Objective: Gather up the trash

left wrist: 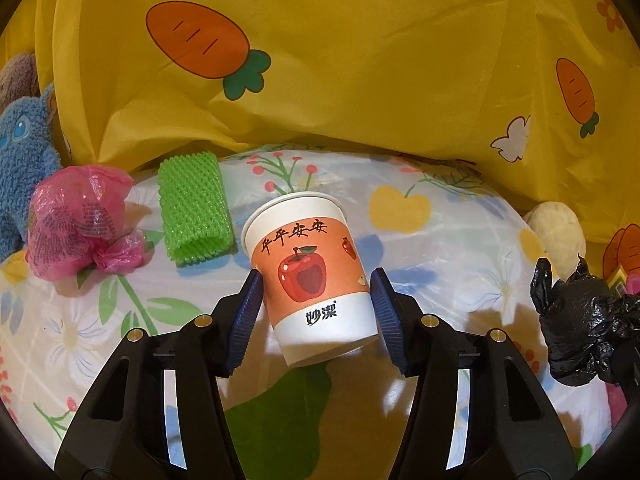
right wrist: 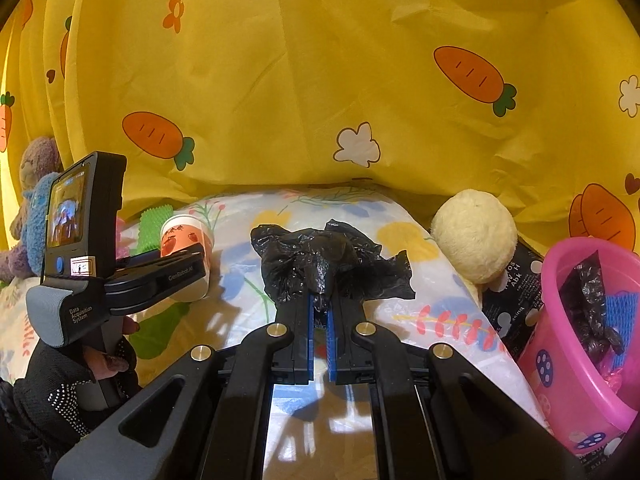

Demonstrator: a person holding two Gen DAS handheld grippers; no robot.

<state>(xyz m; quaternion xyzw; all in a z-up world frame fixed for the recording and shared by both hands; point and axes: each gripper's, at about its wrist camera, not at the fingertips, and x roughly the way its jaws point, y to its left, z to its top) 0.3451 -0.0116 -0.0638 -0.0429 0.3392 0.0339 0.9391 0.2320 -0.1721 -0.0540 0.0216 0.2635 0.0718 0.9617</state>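
Blue-padded left tongs (left wrist: 316, 312) straddle a paper cup (left wrist: 310, 280) printed with a red apple. The cup sits between the jaws: the left pad lies against its wall, while the other shows a sliver of gap, so they are not yet clamped on it. It stands tilted on the flowered cover of the table (left wrist: 460, 240), roughly mid-table, with a green foam net sleeve (left wrist: 194, 210) and a crumpled pink plastic bag (left wrist: 78, 222) further toward the left edge.

Judging by its thin wall, the cup is light and looks empty, stiff near the rolled rim and base but easily crushed at mid-height. A gentle squeeze low on the white band, near the base, should hold it without buckling; the glossy paper may slip if the pressure is too soft.

Right tongs (right wrist: 319, 308) are clamped on a wad of black plastic bag (right wrist: 324, 264), soft, weightless and crinkly, pinched by a fold. A pink bucket (right wrist: 568, 320) at the right edge already holds black and blue scraps, and looks like the place for both pieces.
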